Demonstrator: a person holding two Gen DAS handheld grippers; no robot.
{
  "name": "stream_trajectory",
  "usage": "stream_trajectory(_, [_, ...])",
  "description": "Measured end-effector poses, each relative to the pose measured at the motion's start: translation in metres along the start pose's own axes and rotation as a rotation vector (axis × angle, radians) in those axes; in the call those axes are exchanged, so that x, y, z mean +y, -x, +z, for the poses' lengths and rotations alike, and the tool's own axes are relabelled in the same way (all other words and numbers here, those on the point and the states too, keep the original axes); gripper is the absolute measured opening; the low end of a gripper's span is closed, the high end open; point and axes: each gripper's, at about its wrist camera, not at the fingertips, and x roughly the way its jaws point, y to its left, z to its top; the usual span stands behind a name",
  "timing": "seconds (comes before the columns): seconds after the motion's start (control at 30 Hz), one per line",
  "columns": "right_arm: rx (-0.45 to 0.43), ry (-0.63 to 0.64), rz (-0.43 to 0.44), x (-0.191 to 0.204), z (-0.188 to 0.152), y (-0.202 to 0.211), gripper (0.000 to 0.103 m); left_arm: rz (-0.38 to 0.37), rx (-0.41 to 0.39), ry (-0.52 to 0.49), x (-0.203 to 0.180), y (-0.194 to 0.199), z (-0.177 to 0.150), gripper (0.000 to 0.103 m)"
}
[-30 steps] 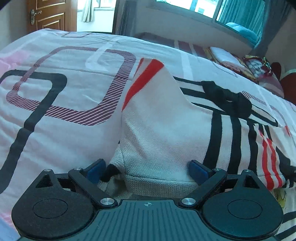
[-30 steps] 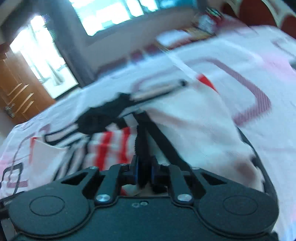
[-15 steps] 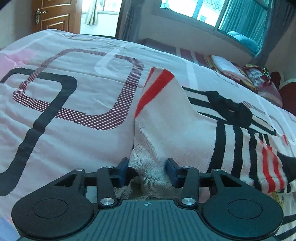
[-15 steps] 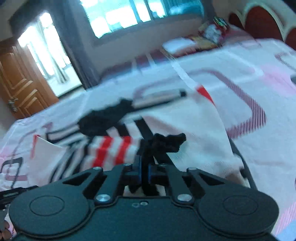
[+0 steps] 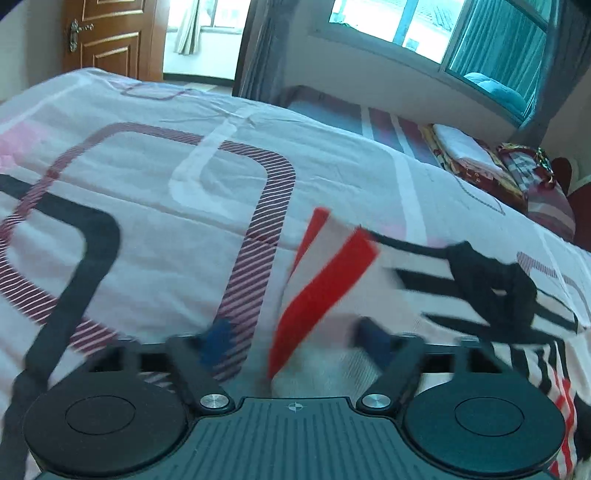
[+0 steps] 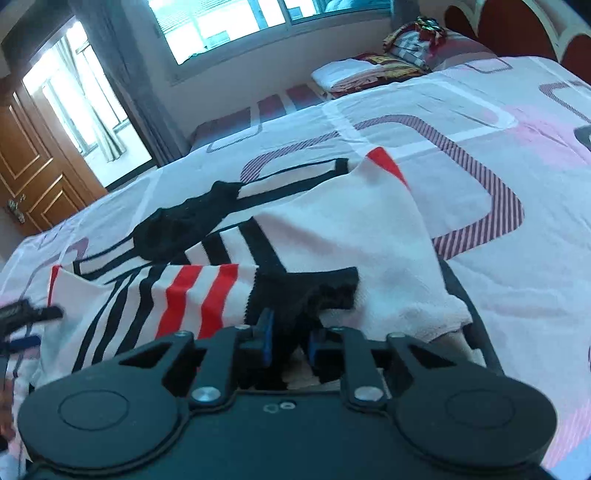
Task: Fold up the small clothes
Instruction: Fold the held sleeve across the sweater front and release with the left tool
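A white knit sweater [image 5: 369, 288] with black and red stripes lies spread on the bed. In the left wrist view its red-striped sleeve edge runs between the blue pads [image 5: 218, 339] of my left gripper [image 5: 295, 338]. The jaws are opening and neither pad presses the cloth. In the right wrist view the sweater [image 6: 332, 229] lies ahead. My right gripper [image 6: 289, 341] is shut on a bunch of its black trim [image 6: 314, 288], with the jaws just starting to open. The left gripper's fingers [image 6: 33, 314] show at the far left edge.
The bed carries a pink sheet [image 5: 147, 184] with dark loop patterns. Folded clothes and pillows [image 5: 472, 155] lie at its far side under a window. A wooden door [image 5: 107, 37] stands at the back left, and a red headboard [image 6: 517, 22] is on the right.
My left gripper closed on the sleeve's cuff, then widened and slid off it sideways; the red stripe now lies between its pads. The right gripper stayed in place, holding the black trim.
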Motion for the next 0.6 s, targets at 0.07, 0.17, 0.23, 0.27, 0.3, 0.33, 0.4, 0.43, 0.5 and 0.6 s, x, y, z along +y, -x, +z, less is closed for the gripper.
stream_trajectory(0.07, [-0.024,0.033,-0.010,0.005,0.000,0.000,0.010,0.000,-0.022,0.014,-0.001,-0.005,0.007,0.044])
stream_trajectory(0.17, [-0.068,0.100,-0.001,0.015,0.003,0.005,0.008,0.016,-0.044,0.028,-0.005,-0.010,0.011,0.025])
stream_trajectory(0.23, [-0.084,0.125,0.008,0.020,0.007,0.007,0.008,0.042,-0.066,0.046,-0.002,-0.012,0.010,0.018])
stream_trajectory(0.27, [-0.089,0.127,0.014,0.020,0.008,0.007,0.008,0.042,-0.069,0.068,0.002,-0.014,0.010,0.018])
stream_trajectory(0.3, [-0.093,0.129,0.018,0.019,0.009,0.007,0.008,0.039,-0.064,0.075,0.004,-0.017,0.010,0.018])
stream_trajectory(0.33, [-0.094,0.136,0.012,0.018,0.010,0.006,0.007,0.046,-0.071,0.060,0.002,-0.018,0.010,0.018])
stream_trajectory(0.4, [-0.061,0.131,-0.031,0.010,0.008,-0.005,0.007,0.073,-0.077,0.017,-0.006,-0.017,0.009,0.018])
stream_trajectory(0.43, [-0.028,0.113,-0.052,0.005,0.004,-0.012,0.006,0.081,-0.076,0.004,-0.008,-0.016,0.009,0.018])
stream_trajectory(0.5, [-0.030,0.094,-0.050,0.000,0.000,-0.014,0.006,0.090,-0.070,-0.014,-0.010,-0.011,0.010,0.019])
stream_trajectory(0.6, [-0.024,0.106,-0.056,0.004,0.000,-0.006,0.007,0.087,-0.100,-0.043,-0.015,0.019,0.004,0.019])
